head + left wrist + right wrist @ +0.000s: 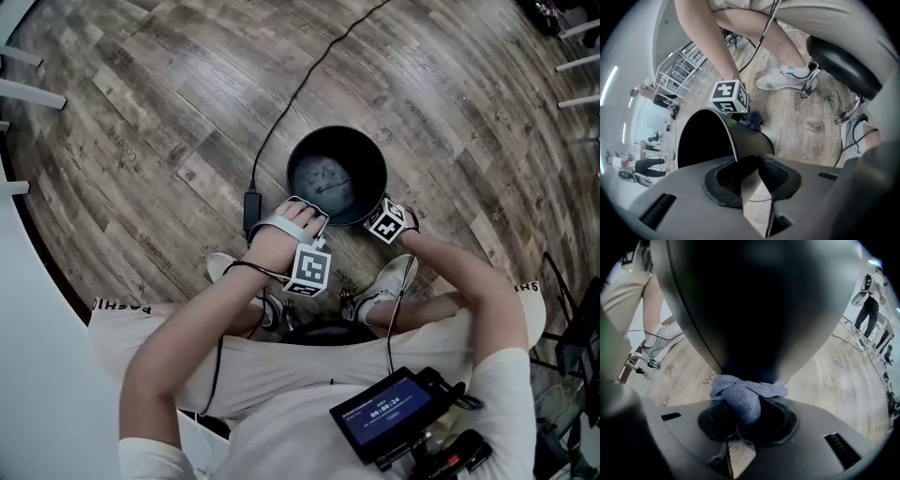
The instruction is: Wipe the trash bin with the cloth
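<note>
floor: wood-plank flooring [141,112] lay all around you, and a thin black cable [309,75] ran across it toward your feet.
bin: the black round plastic trash bin [292,159] stood upright and open-mouthed on that floor, just ahead of your white shoes [394,277].
left tongs: your left tongs [752,171] were pinching the bin's rim on the side nearest you, with the wall running down between the pads.
right tongs: your right tongs [740,416] were clamped on a bunched blue-grey microfibre cloth [740,392], and the wad stuck out past the tips.
cloth and bin: the wad looked pressed against the bin's outer wall, which filled the right gripper view straight ahead of the jaws.
key relation: the bin's long axis ran up and down. the wall lay dead ahead of the cloth, at the near right of the bin as you looked down, and your left tongs held the near left edge.
nearer hand: your right hand was the one placed to wipe. the stroke would likely have to follow the curved wall while your left grip kept the bin from turning.
</note>
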{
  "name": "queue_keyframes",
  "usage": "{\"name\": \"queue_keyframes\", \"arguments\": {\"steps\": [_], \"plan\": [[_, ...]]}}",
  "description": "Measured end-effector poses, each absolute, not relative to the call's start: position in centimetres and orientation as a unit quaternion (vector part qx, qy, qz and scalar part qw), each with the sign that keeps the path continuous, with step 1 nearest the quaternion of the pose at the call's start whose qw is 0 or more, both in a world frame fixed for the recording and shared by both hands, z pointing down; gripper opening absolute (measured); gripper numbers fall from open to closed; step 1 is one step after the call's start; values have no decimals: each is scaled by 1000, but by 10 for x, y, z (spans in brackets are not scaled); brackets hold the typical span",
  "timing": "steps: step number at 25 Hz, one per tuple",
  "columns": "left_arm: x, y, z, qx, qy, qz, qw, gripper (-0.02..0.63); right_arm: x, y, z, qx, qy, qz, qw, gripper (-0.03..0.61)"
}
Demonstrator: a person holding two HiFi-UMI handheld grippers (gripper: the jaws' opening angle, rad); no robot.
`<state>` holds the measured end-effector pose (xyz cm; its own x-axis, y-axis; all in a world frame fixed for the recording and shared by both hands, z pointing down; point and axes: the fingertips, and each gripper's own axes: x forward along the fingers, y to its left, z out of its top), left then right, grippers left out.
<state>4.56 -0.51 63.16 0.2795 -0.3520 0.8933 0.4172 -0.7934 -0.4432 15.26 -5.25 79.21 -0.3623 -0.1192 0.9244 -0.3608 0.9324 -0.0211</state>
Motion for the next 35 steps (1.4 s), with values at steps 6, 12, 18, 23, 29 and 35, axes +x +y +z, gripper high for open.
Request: {"name": "queue_keyframes", "arguments": {"steps": [6,12,18,23,29,35], "plan": [[45,-6,631,-733,-22,-597,325,110,155,-56,826,178,-800,141,556,97],[47,-8,634,-732,-19,-599,325,112,154,-44,799,144,-804,165,553,97],[45,-5,635,-731,-3,-597,329,139,148,-22,725,134,-823,174,523,97],[30,-11,629,-729,15,-611,307,160,135,-14,656,133,-837,164,505,97],[20,-15,635,-723,20,-627,289,181,139,-1,597,172,-825,204,497,97],[24,-16,631,-725,29,-623,292,138,132,-10,586,204,-827,230,471,97]]}}
